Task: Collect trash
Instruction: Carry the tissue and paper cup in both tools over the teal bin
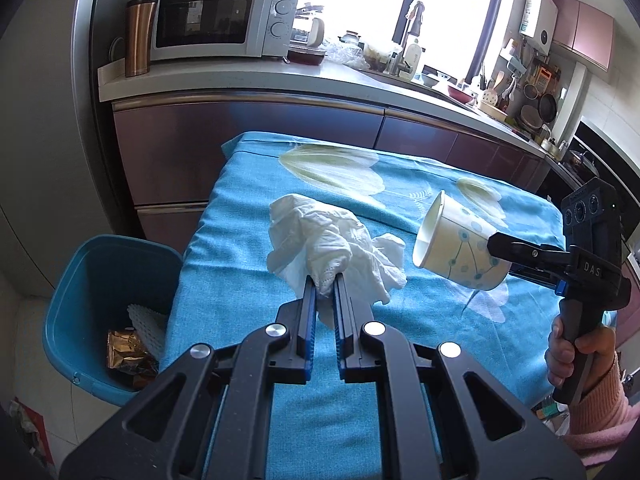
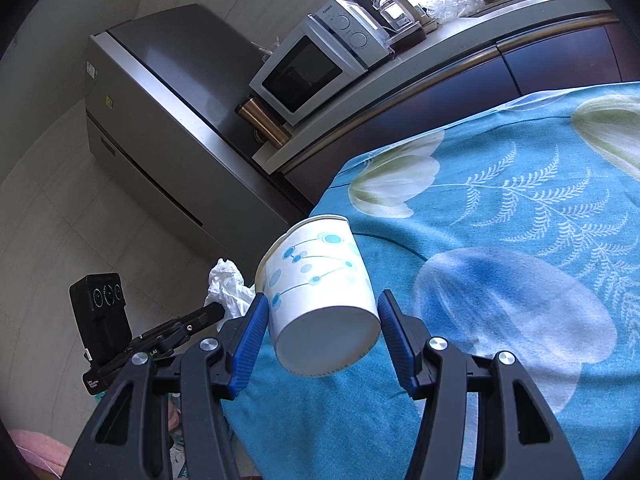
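Two grippers loaded: left gripper (image 1: 325,280) pinches tissue (image 1: 332,240), right gripper (image 2: 320,320) clamps paper cup (image 2: 320,284); release only above bin (image 1: 76,280).

Black left gripper (image 1: 325,280), blue ribbed pads, silver screws, pink sleeve (image 1: 600,412).

Place: home kitchen.
Appliances: white microwave (image 1: 224,20) on countertop (image 1: 304,76), steel fridge (image 2: 160,120), wall-mounted water heater (image 1: 538,12).
Cooking gear: hanging pans (image 1: 540,104), utensils, bottles near window.
Furnishing: table under blue floral cloth (image 1: 400,208), blue bin (image 1: 100,312) alongside.
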`<state>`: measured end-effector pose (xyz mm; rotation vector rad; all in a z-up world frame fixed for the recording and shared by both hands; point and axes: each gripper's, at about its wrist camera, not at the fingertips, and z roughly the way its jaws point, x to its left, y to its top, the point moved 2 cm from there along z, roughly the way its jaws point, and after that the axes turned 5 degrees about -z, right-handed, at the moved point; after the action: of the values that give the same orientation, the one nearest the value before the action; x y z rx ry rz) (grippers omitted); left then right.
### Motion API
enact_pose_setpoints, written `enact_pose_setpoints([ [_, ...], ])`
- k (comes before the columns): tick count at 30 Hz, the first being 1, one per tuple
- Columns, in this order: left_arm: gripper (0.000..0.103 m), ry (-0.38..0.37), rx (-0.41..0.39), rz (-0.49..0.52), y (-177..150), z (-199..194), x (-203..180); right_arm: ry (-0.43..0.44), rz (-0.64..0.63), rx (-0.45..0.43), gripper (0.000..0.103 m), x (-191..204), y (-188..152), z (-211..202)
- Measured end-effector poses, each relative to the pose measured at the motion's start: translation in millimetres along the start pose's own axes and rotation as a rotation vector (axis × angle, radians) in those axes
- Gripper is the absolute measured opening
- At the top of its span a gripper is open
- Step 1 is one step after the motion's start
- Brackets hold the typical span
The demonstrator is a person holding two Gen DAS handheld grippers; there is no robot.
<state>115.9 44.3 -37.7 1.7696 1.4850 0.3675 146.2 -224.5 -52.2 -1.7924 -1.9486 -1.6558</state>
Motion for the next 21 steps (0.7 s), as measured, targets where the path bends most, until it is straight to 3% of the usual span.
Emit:
enact_pose_setpoints([
  [21, 0.009, 0.060, -0.028, -0.044, -14, -31, 38, 0.057, -0.054, 0.055, 0.054, 27, 0, 33],
])
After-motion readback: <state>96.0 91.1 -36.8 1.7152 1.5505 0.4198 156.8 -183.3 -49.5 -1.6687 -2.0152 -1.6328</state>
